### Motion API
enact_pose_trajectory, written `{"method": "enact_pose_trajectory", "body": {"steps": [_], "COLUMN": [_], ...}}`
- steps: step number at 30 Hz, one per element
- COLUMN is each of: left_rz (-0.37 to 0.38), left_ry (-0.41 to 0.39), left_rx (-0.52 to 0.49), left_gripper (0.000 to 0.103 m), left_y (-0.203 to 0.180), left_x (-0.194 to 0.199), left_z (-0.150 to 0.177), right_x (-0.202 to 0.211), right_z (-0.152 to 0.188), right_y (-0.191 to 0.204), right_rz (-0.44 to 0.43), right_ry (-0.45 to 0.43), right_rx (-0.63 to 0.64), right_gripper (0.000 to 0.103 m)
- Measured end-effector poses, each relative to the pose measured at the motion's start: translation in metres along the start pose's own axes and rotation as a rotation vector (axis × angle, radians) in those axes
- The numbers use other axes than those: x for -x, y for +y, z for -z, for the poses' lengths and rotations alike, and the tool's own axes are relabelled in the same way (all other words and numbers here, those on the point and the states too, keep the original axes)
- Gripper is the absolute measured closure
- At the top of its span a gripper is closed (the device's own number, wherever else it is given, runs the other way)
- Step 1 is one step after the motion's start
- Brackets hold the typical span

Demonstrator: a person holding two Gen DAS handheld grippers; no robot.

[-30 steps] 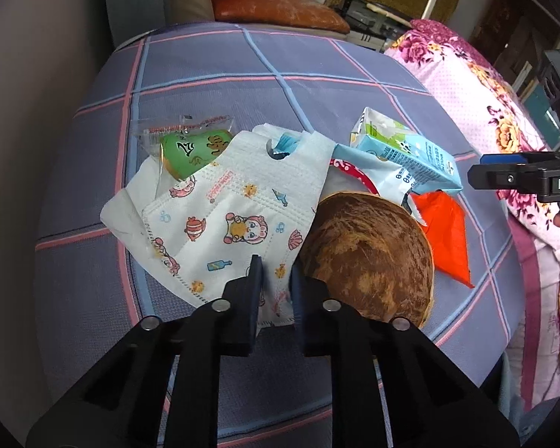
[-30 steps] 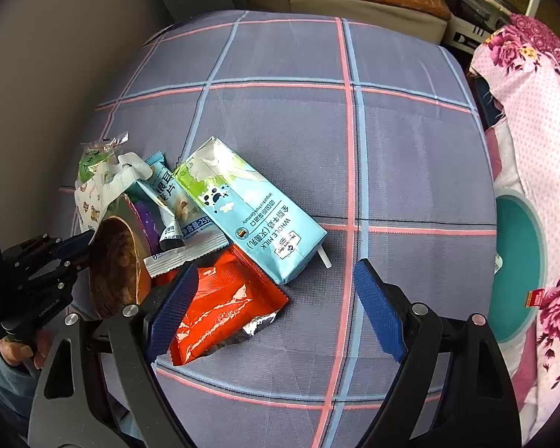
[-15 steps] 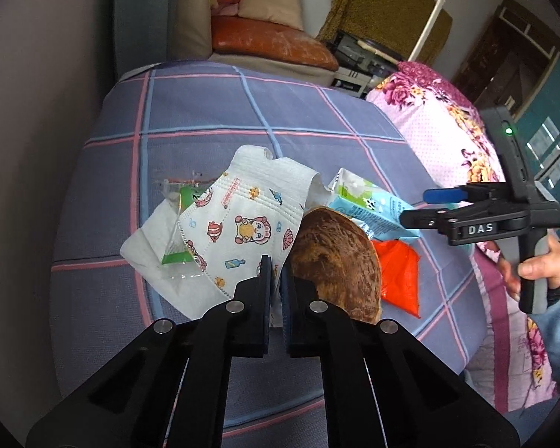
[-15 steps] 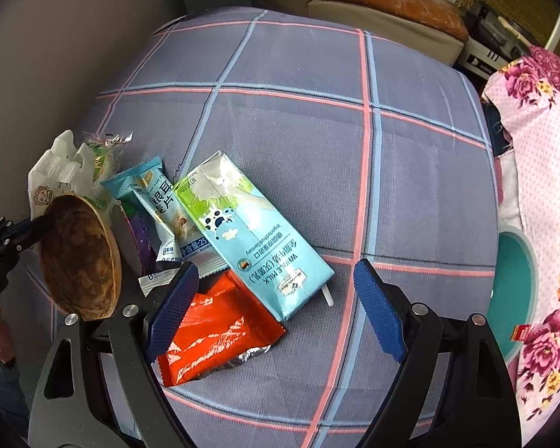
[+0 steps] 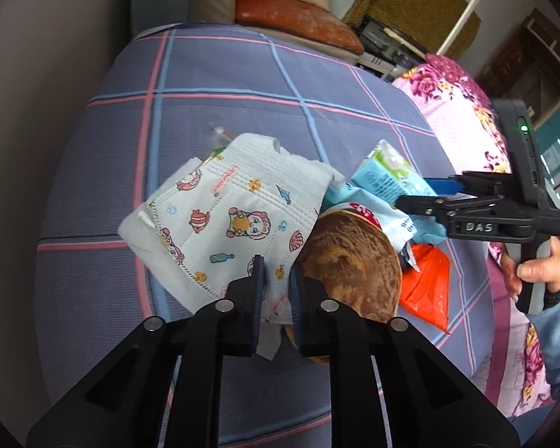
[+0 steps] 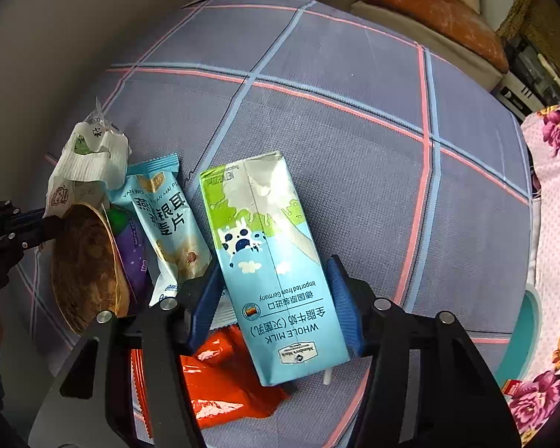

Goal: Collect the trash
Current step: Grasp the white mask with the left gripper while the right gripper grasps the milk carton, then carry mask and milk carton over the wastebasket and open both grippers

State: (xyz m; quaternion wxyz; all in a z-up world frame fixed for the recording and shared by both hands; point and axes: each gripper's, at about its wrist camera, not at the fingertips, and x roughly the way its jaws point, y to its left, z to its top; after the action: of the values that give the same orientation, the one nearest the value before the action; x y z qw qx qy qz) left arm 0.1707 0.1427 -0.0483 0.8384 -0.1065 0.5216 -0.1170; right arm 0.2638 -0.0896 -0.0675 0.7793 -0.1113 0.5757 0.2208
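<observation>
Right claw (image 6: 276, 298): closing astride the milk carton (image 6: 268, 257), pads beside its sides.
Left claw (image 5: 276, 280): narrow, opening, mask (image 5: 227, 220) edge between.
Carton: flat on checked bed cover (image 6: 354, 119), overlapping orange wrapper (image 6: 224, 380).
Brown bowl (image 5: 351, 265): beside the mask.

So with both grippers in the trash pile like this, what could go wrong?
The right gripper is closing around the milk carton; squeezing the opened carton could crush it or spill leftovers on the checked cloth. The left gripper, opening, has the printed mask between its pads and may drop it beside the coconut shell.
</observation>
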Motion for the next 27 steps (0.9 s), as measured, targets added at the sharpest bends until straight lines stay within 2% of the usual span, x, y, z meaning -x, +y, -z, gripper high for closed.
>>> {"method": "enact_pose_trajectory", "body": {"steps": [4,8,9,12,13,14,15,16,18,21,27], "left_rz": [-0.008,-0.067,-0.09,-0.093,-0.107,-0.116,-0.103,-0.1,-0.141,-0.138,-0.081], "left_ry": [-0.016,-0.06,-0.06,-0.043,-0.04,-0.042,-0.037,-0.043,-0.072,-0.101,-0.151], "left_rx": [0.038,0.071,0.072,0.095,0.098,0.097,0.096,0.097,0.075,0.072,0.028], "left_gripper": [0.075,0.058,0.058,0.058,0.061,0.086,0.1,0.1,0.101,0.101,0.101], "left_y": [0.008,0.013,0.016,0.022,0.022,0.022,0.021,0.02,0.015,0.009,-0.018], "left_x": [0.005,0.013,0.012,0.005,0.004,0.004,0.005,0.007,0.016,0.033,0.066], "left_z": [0.0,0.002,0.002,0.002,0.001,0.001,0.001,0.001,0.001,0.003,0.002], "right_x": [0.017,0.028,0.03,0.035,0.037,0.039,0.041,0.043,0.049,0.06,0.085], "right_z": [0.004,0.01,0.011,0.015,0.016,0.018,0.019,0.02,0.023,0.029,0.047], "right_y": [-0.011,-0.015,-0.015,-0.015,-0.015,-0.015,-0.016,-0.016,-0.018,-0.024,-0.044], "right_rz": [-0.013,-0.026,-0.033,-0.044,-0.046,-0.047,-0.049,-0.05,-0.055,-0.063,-0.084], "right_ry": [-0.038,-0.055,-0.058,-0.07,-0.075,-0.081,-0.088,-0.093,-0.107,-0.131,-0.183], "right_rx": [-0.057,-0.088,-0.095,-0.11,-0.116,-0.123,-0.131,-0.138,-0.151,-0.178,-0.242], "right_gripper": [0.05,0.051,0.051,0.051,0.051,0.051,0.051,0.051,0.051,0.051,0.051]}}
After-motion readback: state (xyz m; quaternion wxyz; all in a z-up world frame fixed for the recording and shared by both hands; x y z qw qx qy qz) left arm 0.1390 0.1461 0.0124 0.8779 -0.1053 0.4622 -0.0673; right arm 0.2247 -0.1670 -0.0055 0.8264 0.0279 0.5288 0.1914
